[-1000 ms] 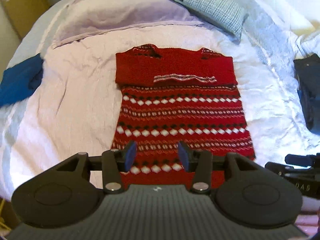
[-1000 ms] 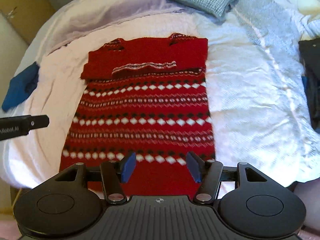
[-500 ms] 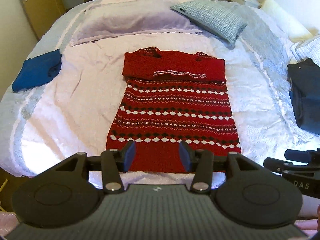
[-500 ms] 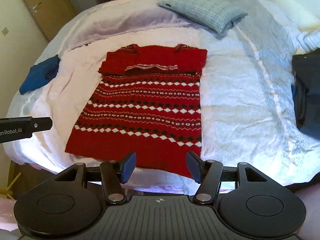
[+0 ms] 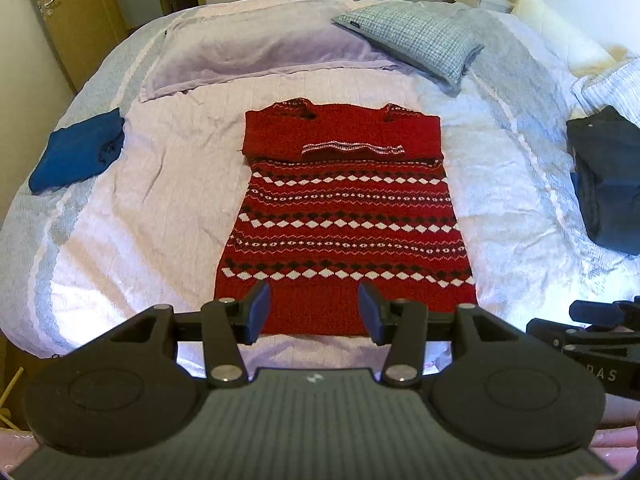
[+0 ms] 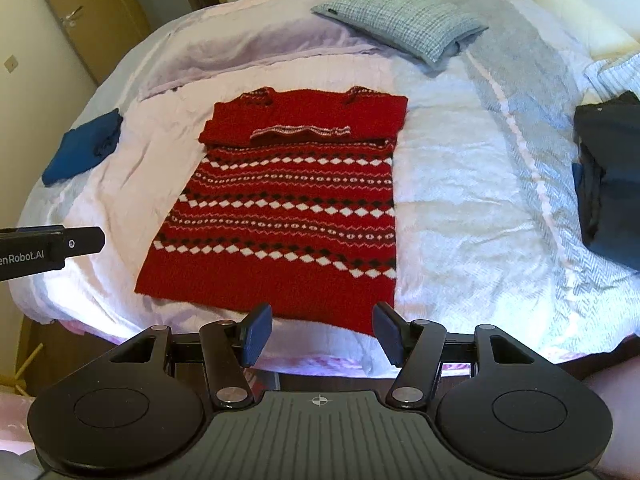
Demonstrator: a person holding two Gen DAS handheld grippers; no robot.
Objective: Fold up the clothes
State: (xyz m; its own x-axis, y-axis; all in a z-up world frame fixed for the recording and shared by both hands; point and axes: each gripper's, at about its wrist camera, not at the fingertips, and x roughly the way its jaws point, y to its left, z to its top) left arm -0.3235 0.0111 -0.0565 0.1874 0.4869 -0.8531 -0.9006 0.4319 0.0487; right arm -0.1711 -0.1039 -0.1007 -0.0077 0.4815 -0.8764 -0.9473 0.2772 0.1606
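Lying flat mid-bed (image 5: pixel 120 208), the red sweater (image 5: pixel 344 216) has its sleeves folded in across the chest, cuffs meeting in a striped band near the collar. Hem edge faces the cameras, close to the bed's near edge.

L gripper (image 5: pixel 314 312) hangs above the hem, fingers wide apart, nothing between them, not touching the knit. R gripper (image 6: pixel 320 334) sits just off the bed's near edge, by the sweater's R hem corner, fingers also spread wide and empty. Each gripper's tip shows at the edge of the other's view: the left one at far left in the right wrist cam, the right one at lower right in the left wrist cam.

Blue garment (image 5: pixel 76 156), folded, on the bed's L side, well apart from the sweater. Dark clothes (image 5: pixel 608 180) stacked at the R side. Lilac pillow (image 5: pixel 256 52) and checked pillow (image 5: pixel 416 40) lie beyond the collar. Wooden door (image 5: pixel 68 12) at far L.
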